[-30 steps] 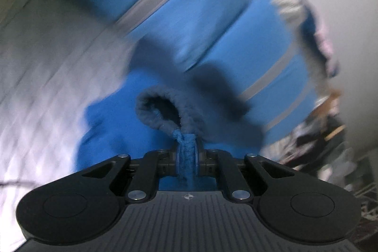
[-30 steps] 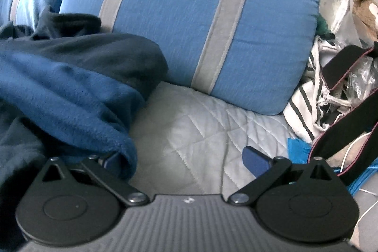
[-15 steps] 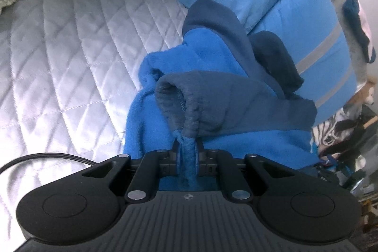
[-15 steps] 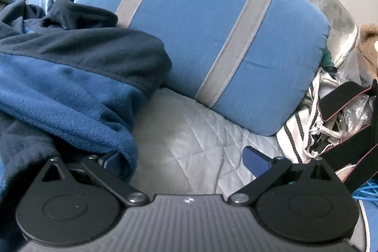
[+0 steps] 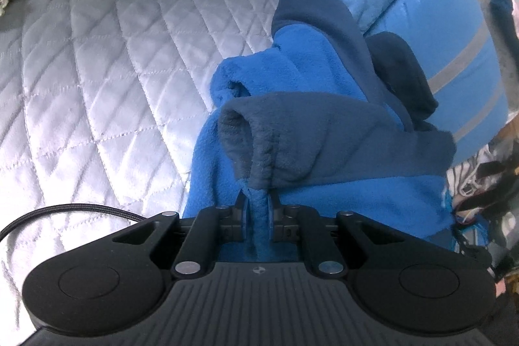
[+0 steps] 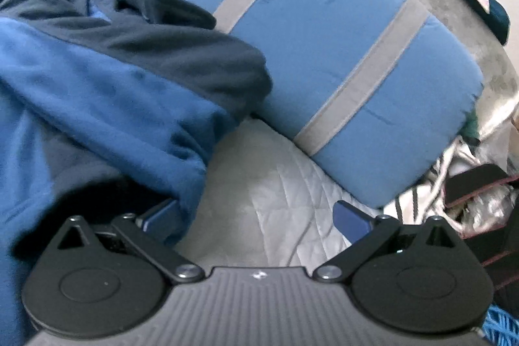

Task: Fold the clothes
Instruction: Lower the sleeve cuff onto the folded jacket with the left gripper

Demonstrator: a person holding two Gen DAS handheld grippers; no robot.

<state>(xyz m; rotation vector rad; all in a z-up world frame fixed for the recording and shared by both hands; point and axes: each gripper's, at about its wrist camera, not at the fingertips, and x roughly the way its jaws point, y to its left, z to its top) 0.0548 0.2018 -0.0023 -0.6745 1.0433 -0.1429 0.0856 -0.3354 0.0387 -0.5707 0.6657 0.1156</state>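
We see soft daylight with strong sheen on the quilted bedspread (image 5: 107, 80) at the left of the left wrist view, nearly blown out there. Fisheye bending curves the quilt lines and darkens the corners. The right wrist view is dimmer and slightly blurred; the fleece (image 6: 107, 106) smears, and the clutter (image 6: 480, 193) at right is indistinct.

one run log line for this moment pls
left gripper: shut on fleece jacket | right gripper: open, beside jacket | surface: quilted bedspread | fold: not yet done
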